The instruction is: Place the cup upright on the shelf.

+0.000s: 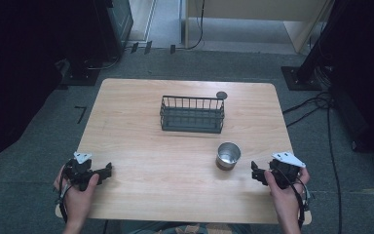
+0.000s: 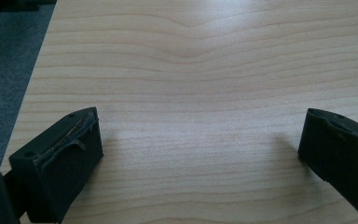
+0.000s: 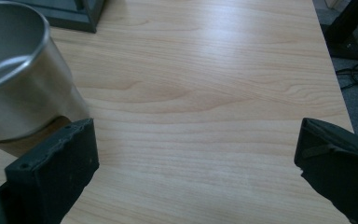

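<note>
Steel cup (image 1: 228, 155) (upright) between wire basket (image 1: 192, 114) and right gripper (image 1: 255, 173), apparently untouched.

Table (image 1: 141, 161): basket (image 1: 192, 114) at centre rear; small round disc (image 1: 221, 95) just behind its right corner; cup (image 1: 228, 155) in front, to the basket's right.

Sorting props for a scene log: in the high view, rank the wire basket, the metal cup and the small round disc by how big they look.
1. Wire basket, the largest by far.
2. Metal cup, clearly smaller, though it stands nearer the camera.
3. Small round disc, the smallest; it lies farthest back, just behind the basket's right corner.
</note>
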Motion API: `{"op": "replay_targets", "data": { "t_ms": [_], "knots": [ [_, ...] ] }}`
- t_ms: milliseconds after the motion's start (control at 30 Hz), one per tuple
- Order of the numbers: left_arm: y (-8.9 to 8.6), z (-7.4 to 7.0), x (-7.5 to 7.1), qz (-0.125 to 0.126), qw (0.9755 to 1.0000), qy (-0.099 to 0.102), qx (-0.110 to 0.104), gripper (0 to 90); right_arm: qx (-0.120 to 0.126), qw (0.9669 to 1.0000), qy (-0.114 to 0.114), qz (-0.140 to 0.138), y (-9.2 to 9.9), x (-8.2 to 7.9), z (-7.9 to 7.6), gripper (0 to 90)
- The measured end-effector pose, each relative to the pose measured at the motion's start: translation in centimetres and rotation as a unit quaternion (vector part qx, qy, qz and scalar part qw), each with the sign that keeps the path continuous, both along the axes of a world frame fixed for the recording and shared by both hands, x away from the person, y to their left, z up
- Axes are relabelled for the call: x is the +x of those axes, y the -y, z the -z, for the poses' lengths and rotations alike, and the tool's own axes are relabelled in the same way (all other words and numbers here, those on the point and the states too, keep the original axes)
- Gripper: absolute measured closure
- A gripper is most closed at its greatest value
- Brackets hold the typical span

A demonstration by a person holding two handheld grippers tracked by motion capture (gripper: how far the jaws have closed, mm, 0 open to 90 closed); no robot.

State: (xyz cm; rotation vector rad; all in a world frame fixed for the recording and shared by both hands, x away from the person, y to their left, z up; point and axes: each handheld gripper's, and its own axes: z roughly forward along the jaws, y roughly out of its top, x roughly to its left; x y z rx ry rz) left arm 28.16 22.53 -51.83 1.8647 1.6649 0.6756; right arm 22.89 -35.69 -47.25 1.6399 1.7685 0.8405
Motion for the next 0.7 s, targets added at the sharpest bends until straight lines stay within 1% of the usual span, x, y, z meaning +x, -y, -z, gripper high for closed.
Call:
{"op": "replay_targets", "data": {
  "t_ms": [467, 600, 700],
  "knots": [
    [0.0, 0.0, 0.0, 0.000, 1.0000, 0.000, 0.000, 0.0, 0.002, 0.9998, 0.008, -0.017, -1.8, 0.4, -1.6, 0.0],
    [0.0, 0.0, 0.0, 0.000, 1.0000, 0.000, 0.000, 0.0, 0.005, 0.9995, 0.017, -0.024, -2.5, 0.4, -2.4, 0.0],
    [0.0, 0.0, 0.0, 0.000, 1.0000, 0.000, 0.000, 0.0, 0.006, 0.9994, 0.019, -0.028, -2.7, 0.4, -2.6, 0.0]
  ]
}}
